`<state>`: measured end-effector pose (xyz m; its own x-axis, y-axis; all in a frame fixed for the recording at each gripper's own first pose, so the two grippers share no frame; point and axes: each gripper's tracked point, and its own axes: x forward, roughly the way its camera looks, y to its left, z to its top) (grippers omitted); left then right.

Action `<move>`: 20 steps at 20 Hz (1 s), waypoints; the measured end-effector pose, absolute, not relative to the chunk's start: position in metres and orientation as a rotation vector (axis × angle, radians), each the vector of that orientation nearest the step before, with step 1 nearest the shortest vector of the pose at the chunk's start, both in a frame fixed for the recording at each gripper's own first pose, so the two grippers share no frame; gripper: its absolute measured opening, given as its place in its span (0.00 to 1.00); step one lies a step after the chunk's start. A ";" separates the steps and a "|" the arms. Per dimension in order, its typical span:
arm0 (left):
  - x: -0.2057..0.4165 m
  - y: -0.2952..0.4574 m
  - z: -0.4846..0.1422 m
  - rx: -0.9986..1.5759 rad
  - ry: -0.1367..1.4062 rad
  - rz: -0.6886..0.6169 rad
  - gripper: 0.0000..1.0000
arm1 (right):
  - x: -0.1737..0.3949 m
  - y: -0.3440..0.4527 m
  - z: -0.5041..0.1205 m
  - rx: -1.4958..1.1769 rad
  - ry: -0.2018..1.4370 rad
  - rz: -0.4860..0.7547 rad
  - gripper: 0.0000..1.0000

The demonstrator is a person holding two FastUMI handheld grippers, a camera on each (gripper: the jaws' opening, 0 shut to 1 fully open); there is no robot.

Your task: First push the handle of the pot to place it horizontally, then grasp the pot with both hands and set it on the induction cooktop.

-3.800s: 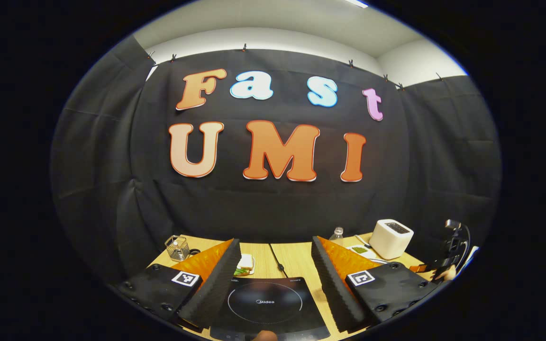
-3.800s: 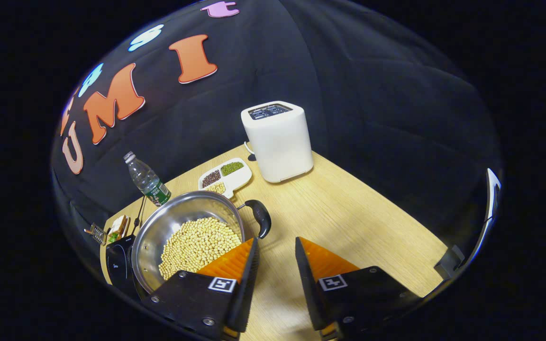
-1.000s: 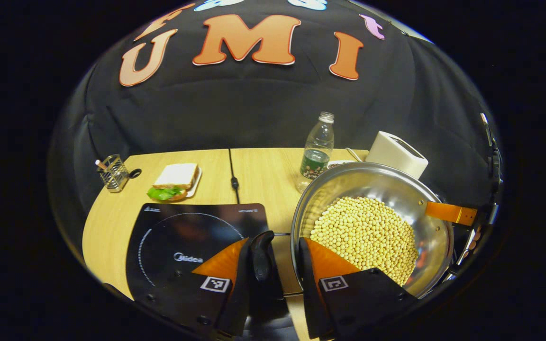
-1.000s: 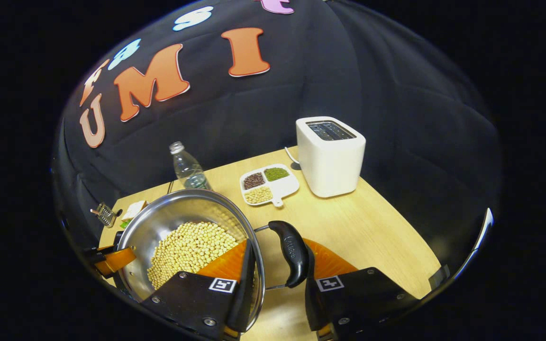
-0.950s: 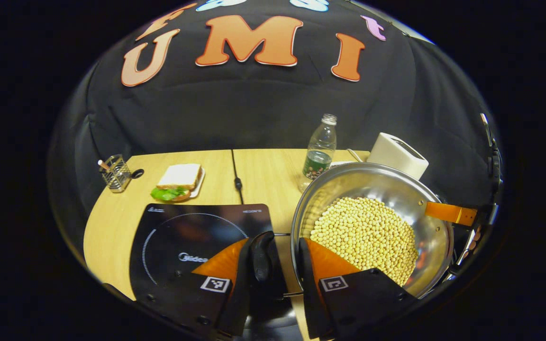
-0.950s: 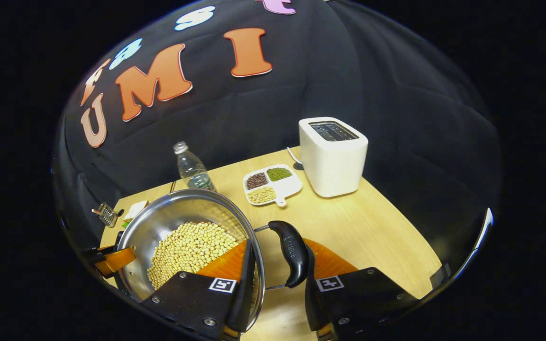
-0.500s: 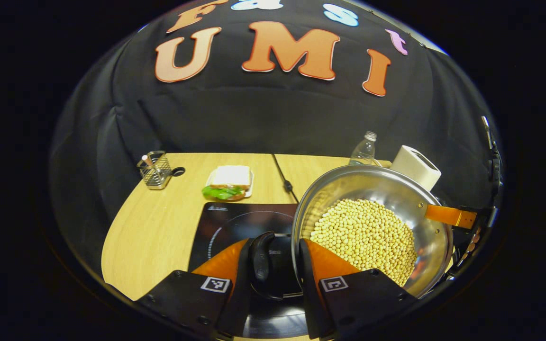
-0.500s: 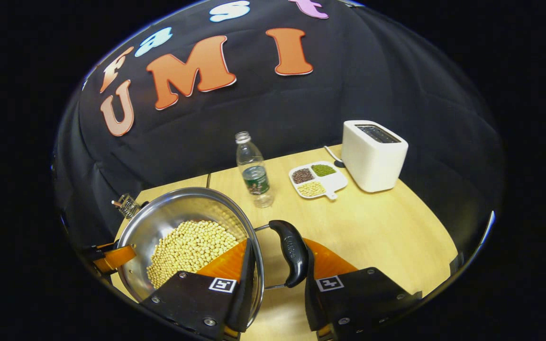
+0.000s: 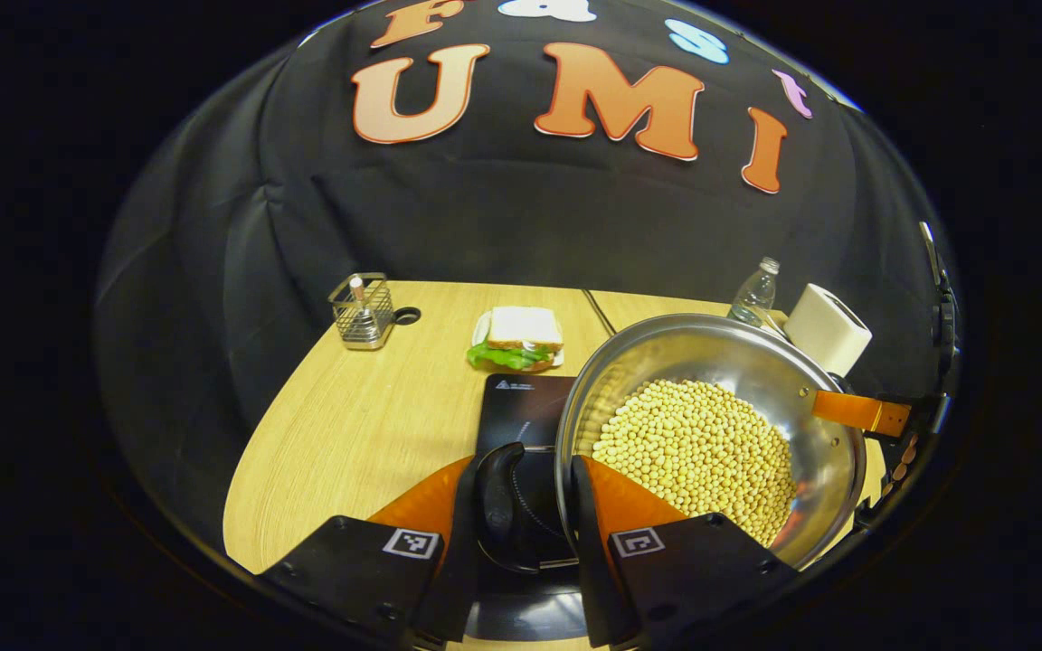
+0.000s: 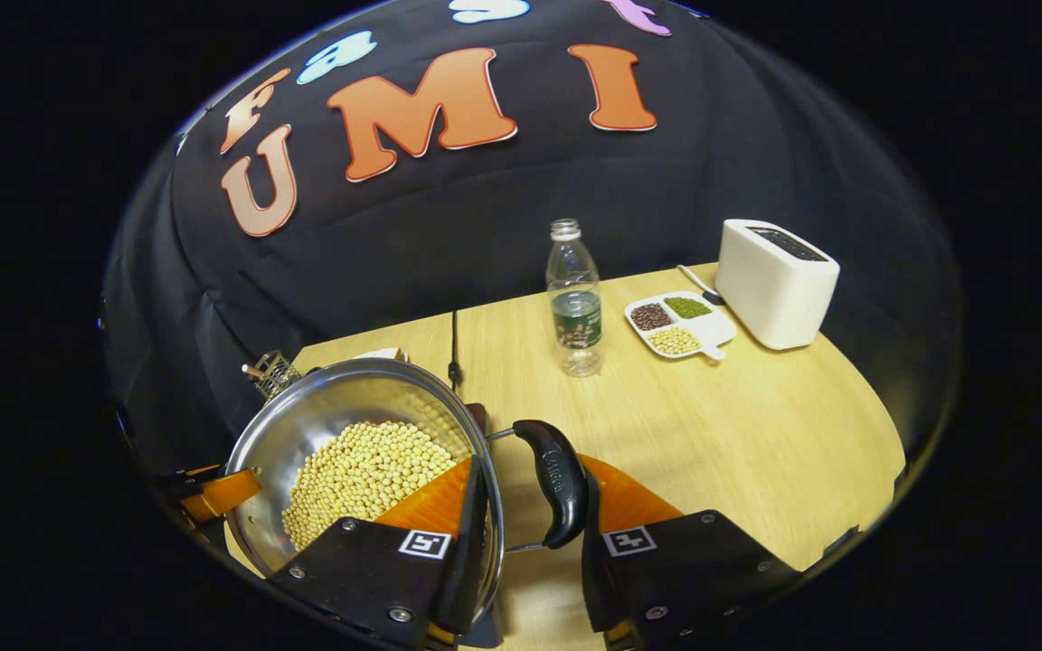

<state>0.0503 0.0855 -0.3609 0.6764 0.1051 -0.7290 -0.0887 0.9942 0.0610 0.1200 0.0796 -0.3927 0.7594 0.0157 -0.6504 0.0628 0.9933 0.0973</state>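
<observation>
A steel pot (image 9: 666, 354) filled with soybeans (image 9: 693, 443) hangs over the black induction cooktop (image 9: 521, 411), hiding most of it. My left gripper (image 9: 521, 533) is shut on the pot's black left handle (image 9: 496, 502), with one finger inside the rim and one outside. In the right gripper view, the pot (image 10: 322, 407) sits at lower left. My right gripper (image 10: 530, 533) is shut on the other black handle (image 10: 555, 479) the same way. Each gripper also appears at the pot's far rim in the other's view: the right gripper (image 9: 856, 411) and the left gripper (image 10: 213, 493).
On the wooden table (image 10: 738, 434) stand a water bottle (image 10: 573, 303), a white toaster (image 10: 774, 280) and a divided dish of beans (image 10: 679, 324). A sandwich on a plate (image 9: 521, 336) and a wire basket (image 9: 363, 310) lie beyond the cooktop. A black cable (image 9: 601, 312) runs to the wall.
Both grippers have carried the pot to the left, from beside the cooktop to over it. Their hold on the handles is unchanged.
</observation>
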 end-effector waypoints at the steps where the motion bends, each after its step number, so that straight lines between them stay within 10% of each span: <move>1: 0.049 0.082 -0.360 0.020 0.827 0.117 0.58 | 0.121 0.086 -0.395 0.113 0.712 -0.018 0.42; 20: 0.051 0.078 -0.346 0.023 0.881 0.166 0.58 | 0.120 0.125 -0.437 0.128 0.761 0.050 0.49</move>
<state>0.0510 0.0778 -0.3460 0.6244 0.1542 -0.7658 -0.1354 0.9868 0.0884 0.1203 0.1250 -0.4370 0.7236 0.0910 -0.6842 0.0014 0.9911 0.1332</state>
